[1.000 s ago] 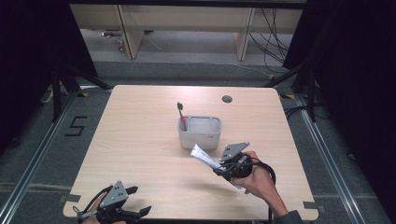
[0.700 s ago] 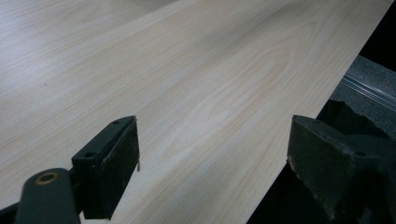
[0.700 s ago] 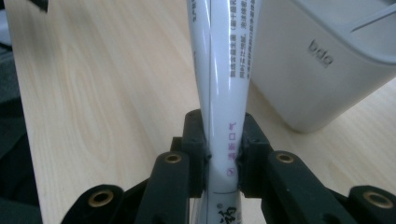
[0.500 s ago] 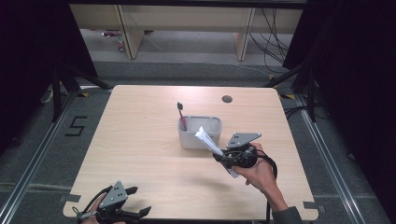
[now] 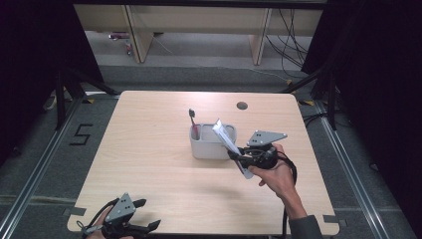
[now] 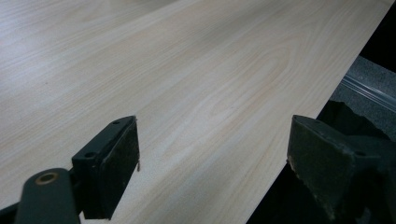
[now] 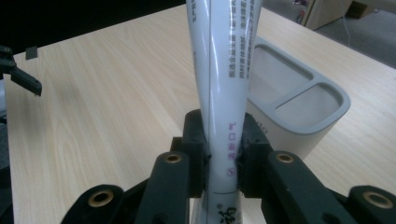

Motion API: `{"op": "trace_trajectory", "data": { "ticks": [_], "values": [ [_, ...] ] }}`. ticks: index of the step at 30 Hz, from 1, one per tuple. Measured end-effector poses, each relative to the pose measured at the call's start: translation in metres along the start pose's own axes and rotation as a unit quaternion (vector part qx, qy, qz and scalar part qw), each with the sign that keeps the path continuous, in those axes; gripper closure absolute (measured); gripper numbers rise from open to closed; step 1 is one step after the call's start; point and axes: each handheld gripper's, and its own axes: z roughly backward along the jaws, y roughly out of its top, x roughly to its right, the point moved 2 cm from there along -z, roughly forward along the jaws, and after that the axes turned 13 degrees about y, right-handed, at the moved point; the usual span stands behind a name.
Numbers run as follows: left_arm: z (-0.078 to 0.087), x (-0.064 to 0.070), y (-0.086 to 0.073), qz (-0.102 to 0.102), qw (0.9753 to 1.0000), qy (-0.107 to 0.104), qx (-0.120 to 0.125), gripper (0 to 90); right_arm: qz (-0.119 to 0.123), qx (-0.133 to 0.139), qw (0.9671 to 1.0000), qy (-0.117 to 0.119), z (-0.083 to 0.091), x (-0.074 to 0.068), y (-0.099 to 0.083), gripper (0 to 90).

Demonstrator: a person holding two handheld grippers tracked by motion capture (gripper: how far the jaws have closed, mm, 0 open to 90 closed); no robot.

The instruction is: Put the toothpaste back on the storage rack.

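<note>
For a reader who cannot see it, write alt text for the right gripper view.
The hand-held gripper is clamped on a white tube with printed text, upright before a grey holder on a wooden table.

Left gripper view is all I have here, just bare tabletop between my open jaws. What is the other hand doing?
Observer: The right gripper is clamped on a white tube, beside the grey holder.
Operator: Anything in that holder?
Observer: A toothbrush stands in its left compartment.
Operator: Any room for the tube?
Observer: Two compartments look empty in the right gripper view.
</note>
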Motion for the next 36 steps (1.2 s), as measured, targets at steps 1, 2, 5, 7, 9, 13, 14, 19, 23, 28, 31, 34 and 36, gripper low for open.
{"op": "trace_trajectory", "data": {
  "ticks": [1, 2, 5, 7, 9, 13, 14, 19, 23, 28, 31, 34, 36],
  "values": [
    [0.0, 0.0, 0.0, 0.0, 1.0, -0.001, -0.001, 16.5, 0.008, 0.003, 1.0, 0.001, 0.001, 0.002, 0.002, 76.8],
    [0.0, 0.0, 0.0, 0.001, 1.0, -0.001, -0.001, 16.5, -0.001, 0.007, 1.0, 0.006, 0.0, 0.002, 0.003, 76.8],
    [0.0, 0.0, 0.0, -0.005, 1.0, 0.001, -0.004, 16.5, 0.006, 0.015, 0.9999, -0.003, 0.002, 0.004, 0.007, 76.8],
    [0.0, 0.0, 0.0, 0.0, 1.0, 0.0, 0.0, 16.6, 0.006, 0.024, 0.9997, -0.001, 0.002, 0.005, 0.01, 76.8],
    [0.0, 0.0, 0.0, 0.001, 1.0, 0.0, 0.0, 16.6, -0.004, 0.029, 0.9996, -0.001, 0.002, 0.005, 0.012, 76.8],
    [0.0, 0.0, 0.0, -0.004, 1.0, -0.005, -0.006, 16.5, 0.01, 0.054, 0.9984, -0.015, 0.002, 0.011, 0.018, 76.8],
    [0.0, 0.0, 0.0, -0.004, 1.0, -0.005, -0.005, 16.5, -0.004, 0.056, 0.9984, -0.008, 0.001, 0.01, 0.018, 76.8],
    [0.0, 0.0, 0.0, -0.004, 1.0, -0.003, -0.006, 16.5, -0.007, 0.067, 0.9977, -0.009, -0.001, 0.014, 0.02, 76.8],
    [0.0, 0.0, 0.0, -0.004, 1.0, -0.004, -0.006, 16.5, -0.003, 0.086, 0.9961, -0.021, -0.003, 0.016, 0.025, 76.8],
    [0.0, 0.0, 0.0, -0.006, 1.0, -0.003, -0.006, 16.6, 0.009, 0.093, 0.9955, -0.02, -0.004, 0.018, 0.035, 76.8],
    [0.0, 0.001, 0.0, -0.007, 0.9999, -0.006, -0.004, 16.5, 0.003, 0.103, 0.9945, -0.019, -0.008, 0.018, 0.04, 76.8],
    [0.001, 0.001, 0.0, -0.007, 1.0, -0.004, -0.006, 16.5, 0.0, 0.106, 0.9941, -0.021, -0.011, 0.018, 0.044, 76.8],
    [0.001, 0.001, 0.0, -0.008, 0.9999, -0.004, -0.006, 16.5, 0.006, 0.111, 0.9936, -0.023, -0.013, 0.02, 0.047, 76.8]
  ]
}}
